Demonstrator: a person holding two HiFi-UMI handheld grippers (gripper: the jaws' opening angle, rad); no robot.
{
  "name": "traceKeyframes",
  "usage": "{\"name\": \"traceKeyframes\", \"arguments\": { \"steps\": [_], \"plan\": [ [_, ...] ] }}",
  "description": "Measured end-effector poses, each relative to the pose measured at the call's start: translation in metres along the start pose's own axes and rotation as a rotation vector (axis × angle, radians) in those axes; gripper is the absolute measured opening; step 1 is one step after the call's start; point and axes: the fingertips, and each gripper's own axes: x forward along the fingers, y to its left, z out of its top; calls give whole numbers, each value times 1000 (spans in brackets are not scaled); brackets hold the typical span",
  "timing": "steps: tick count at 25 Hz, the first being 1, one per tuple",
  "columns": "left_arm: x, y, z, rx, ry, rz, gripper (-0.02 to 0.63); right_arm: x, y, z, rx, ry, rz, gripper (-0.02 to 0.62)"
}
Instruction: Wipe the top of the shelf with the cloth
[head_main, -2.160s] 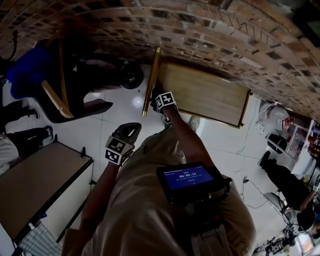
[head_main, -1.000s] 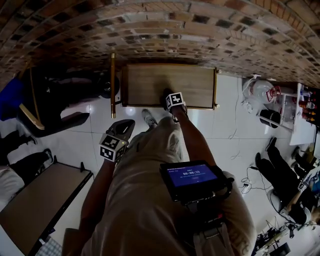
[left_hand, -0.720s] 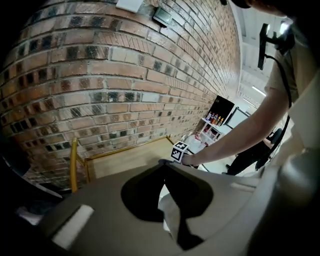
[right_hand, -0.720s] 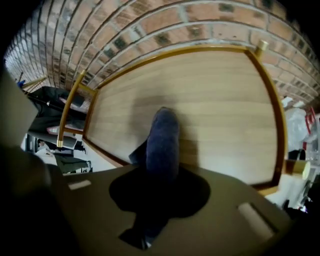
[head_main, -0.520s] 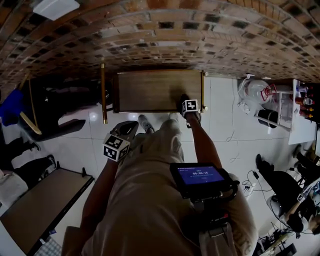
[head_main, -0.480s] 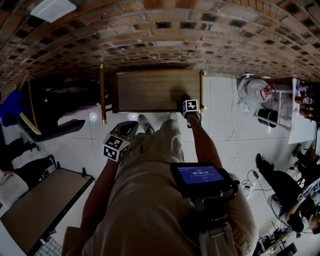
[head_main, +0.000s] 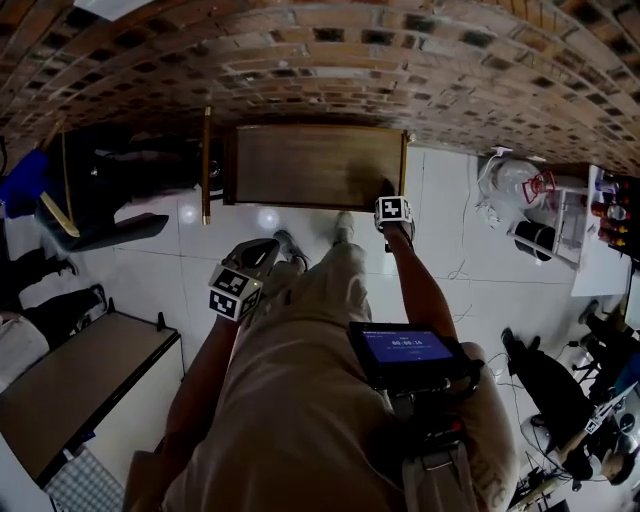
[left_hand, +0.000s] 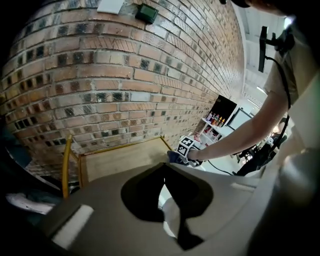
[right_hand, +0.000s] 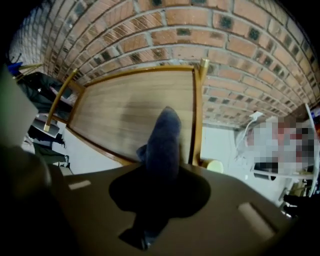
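Shelf (head_main: 300, 165): a wood top with a gold rim. It stands on the white floor (head_main: 440, 240), right against the brick wall (head_main: 320, 60).
Cloth (right_hand: 163, 142): dark blue and bunched up. It is at the near right corner of the shelf top, close to the right edge.
Right gripper (head_main: 386, 190): its fingers are clamped on the cloth. It reaches out to that near right corner.
Left gripper (head_main: 270, 246): its fingers are pressed together with nothing between them. It is held over the floor, well apart from the near edge.
Touching: I cannot tell if the cloth presses on the wood.
Gold pole (head_main: 206, 165): just beside the left edge.
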Motion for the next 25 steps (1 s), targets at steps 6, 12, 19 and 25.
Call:
{"name": "traceKeyframes", "arguments": {
  "steps": [6, 12, 19, 25],
  "plan": [
    [-17, 16, -34, -43, -15, 45, 5, -29, 23, -33, -15, -93, 73, 67],
    [-56, 40, -94, -70, -77, 84, 5, -27, 85, -87, -83, -126, 125, 67],
    [-106, 65, -216, -160, -78, 118, 5, -29, 180, -132, -204, -166, 115, 69],
    [-108, 71, -274, -256, -96, 104, 5, -40, 241, -136, -319, -196, 140, 71]
  ]
}}
